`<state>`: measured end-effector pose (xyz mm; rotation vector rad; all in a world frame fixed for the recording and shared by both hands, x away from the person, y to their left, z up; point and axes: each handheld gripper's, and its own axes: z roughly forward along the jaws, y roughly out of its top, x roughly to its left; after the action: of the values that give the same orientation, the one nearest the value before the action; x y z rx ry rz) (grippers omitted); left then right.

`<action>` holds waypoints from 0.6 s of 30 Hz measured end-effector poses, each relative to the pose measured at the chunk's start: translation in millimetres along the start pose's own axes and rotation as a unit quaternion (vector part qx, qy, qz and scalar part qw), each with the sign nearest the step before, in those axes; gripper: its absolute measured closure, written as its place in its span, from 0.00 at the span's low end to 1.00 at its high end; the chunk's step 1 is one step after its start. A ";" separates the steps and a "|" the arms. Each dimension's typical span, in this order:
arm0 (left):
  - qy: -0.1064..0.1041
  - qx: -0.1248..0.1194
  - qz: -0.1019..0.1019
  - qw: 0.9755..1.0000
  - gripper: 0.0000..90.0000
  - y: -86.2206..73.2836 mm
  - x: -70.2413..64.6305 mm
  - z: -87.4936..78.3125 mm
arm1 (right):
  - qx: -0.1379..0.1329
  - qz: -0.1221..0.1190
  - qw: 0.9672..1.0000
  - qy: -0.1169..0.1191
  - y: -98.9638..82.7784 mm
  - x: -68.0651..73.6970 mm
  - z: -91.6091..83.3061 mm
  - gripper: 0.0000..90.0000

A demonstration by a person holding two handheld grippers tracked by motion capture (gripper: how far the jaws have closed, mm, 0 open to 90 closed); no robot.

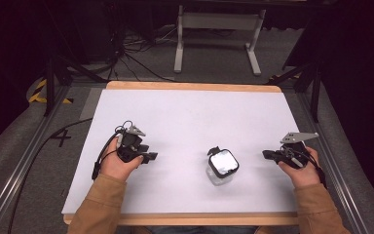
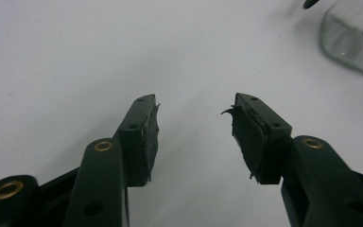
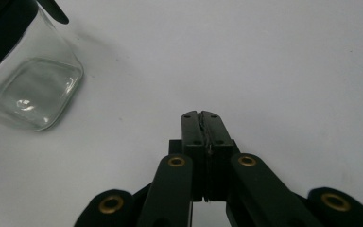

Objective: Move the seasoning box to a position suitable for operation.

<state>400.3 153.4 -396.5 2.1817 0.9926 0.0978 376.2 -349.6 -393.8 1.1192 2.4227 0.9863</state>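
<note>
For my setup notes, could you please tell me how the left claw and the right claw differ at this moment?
The left claw stands open with nothing between its pads, while the right claw is shut, pads pressed together. In the high view the left claw points right and the right claw points left, both towards the glass jar. Neither touches the jar.

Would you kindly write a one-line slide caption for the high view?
Clear square glass jar on white table between open left gripper and shut right gripper.

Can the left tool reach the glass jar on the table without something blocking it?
Probably yes. The left tool stands open, and bare white table lies between it and the glass jar. The right tool is shut on the jar's far side.
</note>
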 end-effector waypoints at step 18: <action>0.001 -0.006 0.005 1.000 0.58 0.1 -1.7 -2.4 | 0.045 -0.077 0.994 0.069 10.2 44.5 29.8 1.00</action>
<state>398.4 153.6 -394.3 2.1754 0.9801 0.1108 368.1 -297.4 -407.5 0.9014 2.6429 0.9414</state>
